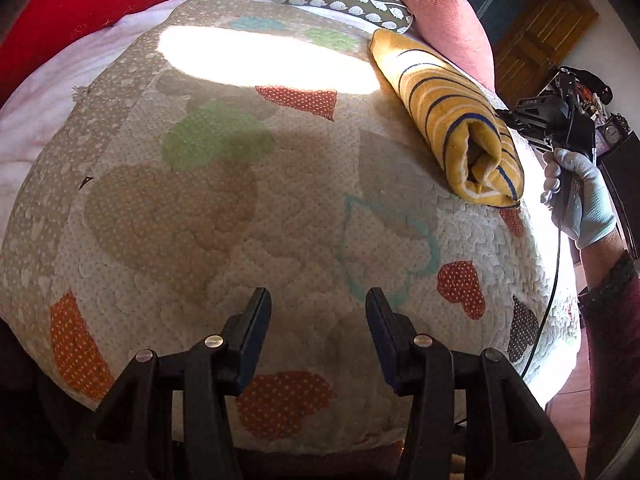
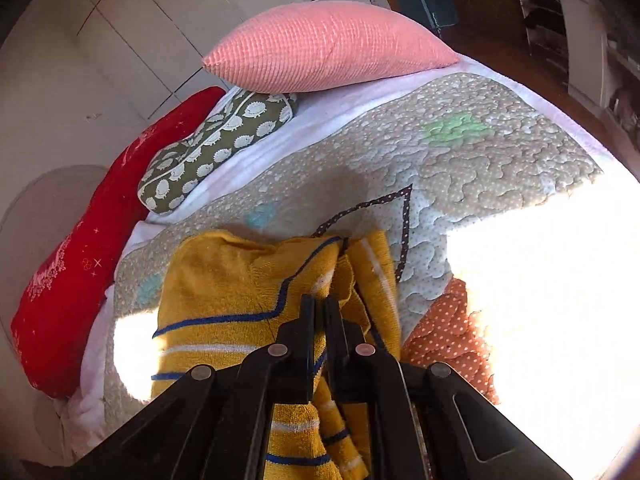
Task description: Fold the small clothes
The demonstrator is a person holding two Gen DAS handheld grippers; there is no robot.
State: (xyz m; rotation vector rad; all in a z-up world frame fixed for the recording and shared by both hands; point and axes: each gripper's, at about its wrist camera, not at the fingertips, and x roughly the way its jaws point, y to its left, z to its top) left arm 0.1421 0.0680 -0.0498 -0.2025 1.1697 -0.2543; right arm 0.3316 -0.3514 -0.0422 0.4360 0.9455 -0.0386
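Left wrist view: my left gripper (image 1: 318,300) hangs above the beige quilted bedspread with coloured heart patches (image 1: 208,216), its two black fingers spread wide apart with nothing between them. The yellow knitted garment with navy and white stripes (image 1: 452,120) lies bundled in a loose roll toward the far right of the bedspread, well apart from this gripper. At the right edge I see my white-gloved right hand (image 1: 576,196) holding the handle of the other device beside the bed.

Right wrist view: my right gripper (image 2: 319,306) is clenched on a raised fold of the yellow garment (image 2: 224,280); the fingers stand nearly together with fabric pinched between them, and cloth bunches up on both sides of the tips. The garment rests on the bedspread (image 2: 480,168), partly in a bright patch of sunlight. Beyond it, at the head of the bed, I note a pink ribbed cushion (image 2: 328,46), an olive cushion printed with white hedgehogs (image 2: 216,148) and a long red cushion (image 2: 88,248).
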